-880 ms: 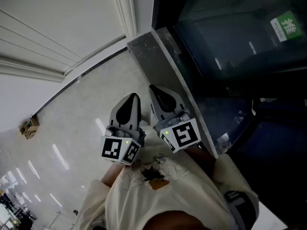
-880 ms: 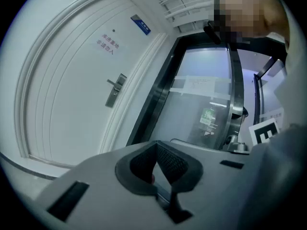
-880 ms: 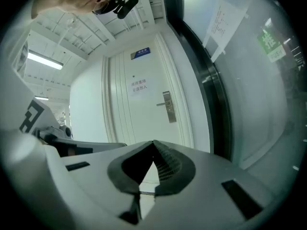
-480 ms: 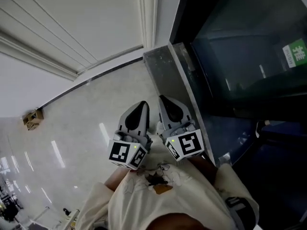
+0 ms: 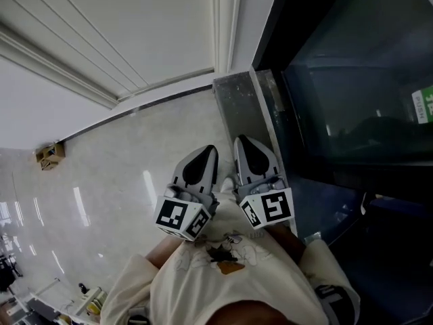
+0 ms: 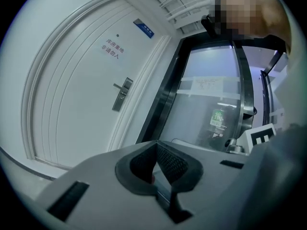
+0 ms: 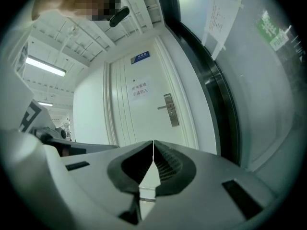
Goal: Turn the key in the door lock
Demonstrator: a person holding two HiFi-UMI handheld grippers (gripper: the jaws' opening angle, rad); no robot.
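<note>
A white panelled door (image 6: 76, 90) stands some way ahead, with a metal lock plate and lever handle (image 6: 122, 94) on it. The same lock plate (image 7: 170, 110) shows in the right gripper view. No key is visible at this distance. In the head view both grippers are held side by side close to the person's chest, pointing forward. My left gripper (image 5: 205, 152) is shut with nothing between its jaws, its tips (image 6: 156, 143) meeting. My right gripper (image 5: 245, 142) is shut and empty too, its tips (image 7: 153, 143) touching.
A dark-framed glass partition (image 5: 352, 100) with a green sign (image 5: 423, 103) runs along the right, on a grey stone sill (image 5: 237, 107). The glossy pale floor (image 5: 108, 195) lies between me and the door. A small cardboard box (image 5: 49, 156) sits by the left wall.
The head view has swung so the door's base and the partition sit lower and more to the right. Both grippers stay shut, side by side near the chest.
</note>
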